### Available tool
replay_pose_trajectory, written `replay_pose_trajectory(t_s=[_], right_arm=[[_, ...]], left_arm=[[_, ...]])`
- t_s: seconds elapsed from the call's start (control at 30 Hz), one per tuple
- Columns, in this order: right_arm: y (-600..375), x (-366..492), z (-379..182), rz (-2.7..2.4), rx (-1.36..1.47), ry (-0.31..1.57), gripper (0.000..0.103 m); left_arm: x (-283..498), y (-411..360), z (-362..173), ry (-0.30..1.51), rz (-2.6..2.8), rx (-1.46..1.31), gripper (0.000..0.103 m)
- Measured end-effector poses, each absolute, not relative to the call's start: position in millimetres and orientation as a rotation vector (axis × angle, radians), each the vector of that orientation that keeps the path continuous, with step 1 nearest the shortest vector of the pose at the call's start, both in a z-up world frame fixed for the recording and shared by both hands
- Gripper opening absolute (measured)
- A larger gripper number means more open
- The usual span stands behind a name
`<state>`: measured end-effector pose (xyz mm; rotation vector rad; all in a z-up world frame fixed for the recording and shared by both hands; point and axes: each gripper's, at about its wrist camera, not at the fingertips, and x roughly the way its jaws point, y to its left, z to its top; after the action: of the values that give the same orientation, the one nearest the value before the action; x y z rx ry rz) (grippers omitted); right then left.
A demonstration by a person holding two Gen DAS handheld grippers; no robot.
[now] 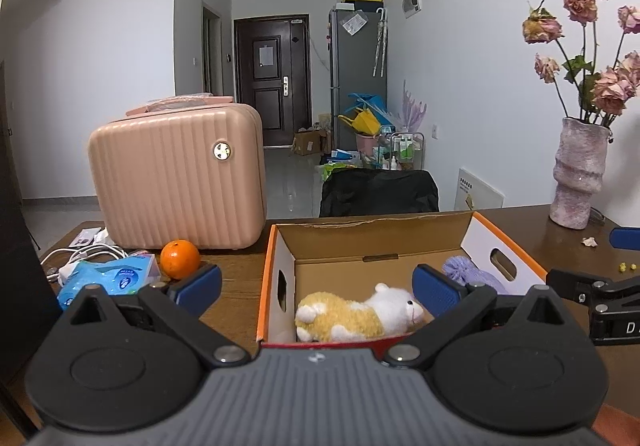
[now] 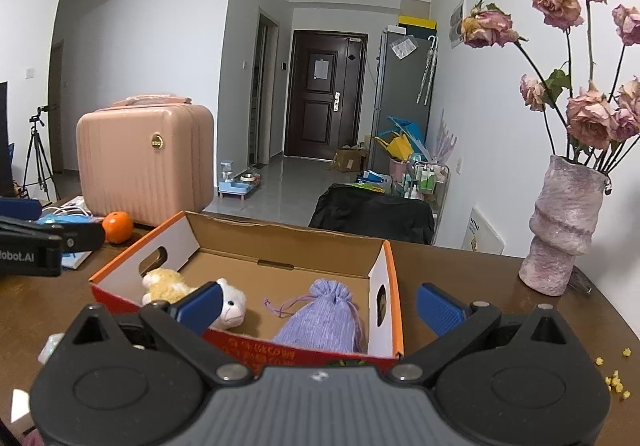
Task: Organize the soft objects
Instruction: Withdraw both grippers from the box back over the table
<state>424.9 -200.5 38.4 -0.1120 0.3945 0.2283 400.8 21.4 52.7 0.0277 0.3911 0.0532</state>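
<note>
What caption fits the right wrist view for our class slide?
Open right tongs hover before a cardboard box holding a plush toy and lilac drawstring pouch.

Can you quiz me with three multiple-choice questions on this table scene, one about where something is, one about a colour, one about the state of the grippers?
1. Where does the plush toy lie?
A. inside the cardboard box
B. on top of the pink suitcase
C. beside the vase

2. What colour is the drawstring pouch?
A. green
B. lilac
C. black

3. How do the left gripper and right gripper stand?
A. both shut on toys
B. one holds the orange
C. both open and empty

Answers:
1 A: the toy rests on the box floor, near its left wall in the left wrist view.
2 B: the ribbed fabric shows pale purple in the right wrist view.
3 C: each pair of blue fingers is spread wide with nothing between them.
</note>
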Motion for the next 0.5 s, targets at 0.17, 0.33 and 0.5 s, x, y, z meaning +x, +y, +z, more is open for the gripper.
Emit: replay_pose_trajectory(t_s=[0.17, 0.33, 0.5], right_arm=[[-204, 403, 42, 0.228, -0.115, 0.386, 0.103], [-209, 378, 46, 0.228, -0.119, 0.371, 0.103], [-213, 352, 45, 0.224, -0.135, 0.358, 0.103]], left_arm=[[375, 20, 56, 0.383, 0.045, 0.031, 0.103], [349, 20, 60, 0.377, 0.027, 0.03, 0.103], [324, 20, 62, 0.365, 0.012, 0.027, 0.103]])
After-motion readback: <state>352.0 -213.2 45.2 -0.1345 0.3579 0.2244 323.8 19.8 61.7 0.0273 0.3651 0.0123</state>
